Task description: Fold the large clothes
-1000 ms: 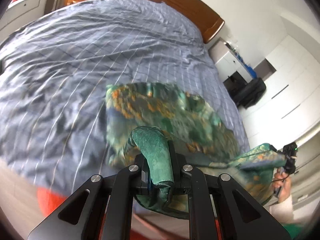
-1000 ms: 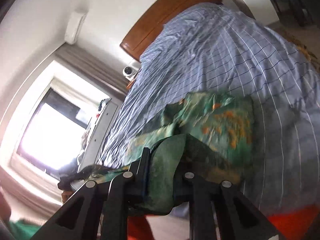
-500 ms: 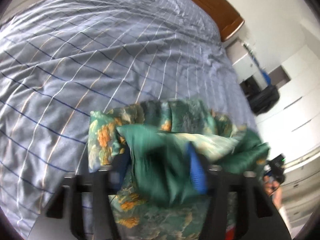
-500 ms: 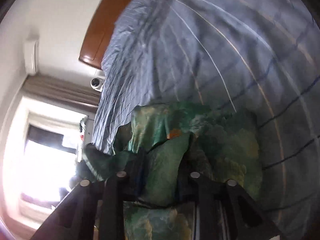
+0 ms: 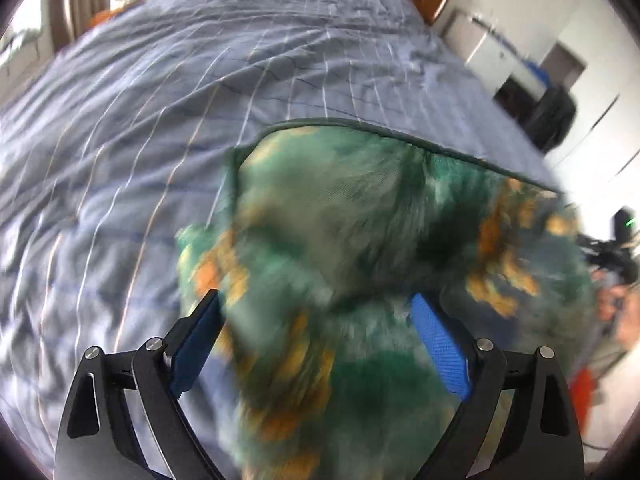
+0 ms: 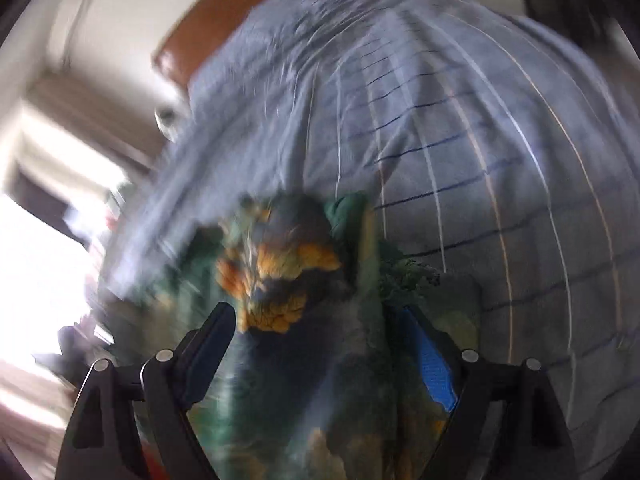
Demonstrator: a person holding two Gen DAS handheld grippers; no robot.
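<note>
Both the left gripper (image 5: 316, 312) and right gripper (image 6: 316, 324) have just been opening, releasing the green garment (image 5: 360, 240) (badly blurred); loose cloth between the jaws may snag, spoiling the fold.

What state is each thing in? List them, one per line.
Left gripper: open, jaws just spread wide, cloth loose between them.
Right gripper: open, jaws just spread, cloth between them.
Green patterned garment: released, bunched, lying on the bed.
Bed cover: spread, wrinkled.
</note>
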